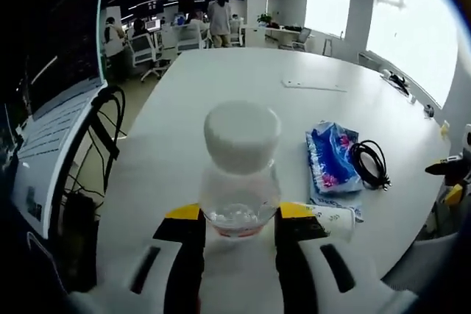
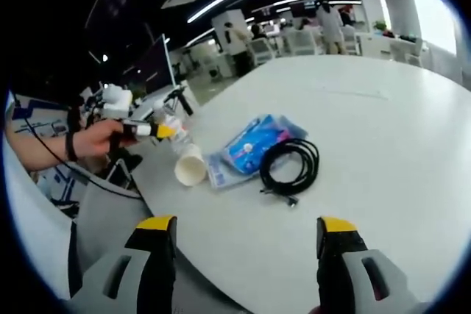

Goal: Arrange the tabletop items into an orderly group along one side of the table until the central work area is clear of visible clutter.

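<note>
My left claw (image 1: 239,229) is clamped on a clear plastic bottle with a white cap (image 1: 241,174), low over the white round counter (image 1: 243,79). My right claw (image 2: 246,255) hangs apart above the counter edge. Beside the bottle: lying white paper cup (image 2: 190,169), then blue patterned tissue pack (image 1: 333,159), then coiled black cable (image 1: 369,163).

A clear plastic jar (image 1: 240,174) with a white lid stands upright near the tabletop (image 1: 243,86) edge. Beside it a white paper cup (image 2: 190,167) lies on its side, touching a blue patterned tissue pack (image 2: 250,148) lying flat. A coiled black cable (image 2: 289,165) rests against the pack's far side.
</note>
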The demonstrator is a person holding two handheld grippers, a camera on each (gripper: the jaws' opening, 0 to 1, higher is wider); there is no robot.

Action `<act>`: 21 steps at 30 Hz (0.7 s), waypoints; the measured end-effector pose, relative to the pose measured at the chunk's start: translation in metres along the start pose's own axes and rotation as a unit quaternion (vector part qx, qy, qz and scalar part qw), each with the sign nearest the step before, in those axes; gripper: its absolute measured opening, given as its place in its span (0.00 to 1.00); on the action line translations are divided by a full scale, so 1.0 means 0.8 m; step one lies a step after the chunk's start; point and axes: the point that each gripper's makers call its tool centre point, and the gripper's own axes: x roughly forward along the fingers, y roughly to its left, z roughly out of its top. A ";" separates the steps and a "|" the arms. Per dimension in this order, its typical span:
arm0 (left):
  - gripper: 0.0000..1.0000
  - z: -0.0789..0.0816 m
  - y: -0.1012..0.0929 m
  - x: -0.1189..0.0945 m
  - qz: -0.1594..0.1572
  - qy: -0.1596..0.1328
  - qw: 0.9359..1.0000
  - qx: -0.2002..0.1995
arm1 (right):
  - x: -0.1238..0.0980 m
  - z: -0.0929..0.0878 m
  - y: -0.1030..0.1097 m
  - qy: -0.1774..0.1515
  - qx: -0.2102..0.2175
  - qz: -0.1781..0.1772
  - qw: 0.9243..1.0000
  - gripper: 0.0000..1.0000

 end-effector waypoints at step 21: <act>0.36 0.006 0.000 0.006 0.002 -0.015 1.000 -0.020 | 0.000 0.004 -0.004 -0.002 0.010 -0.005 1.000 0.80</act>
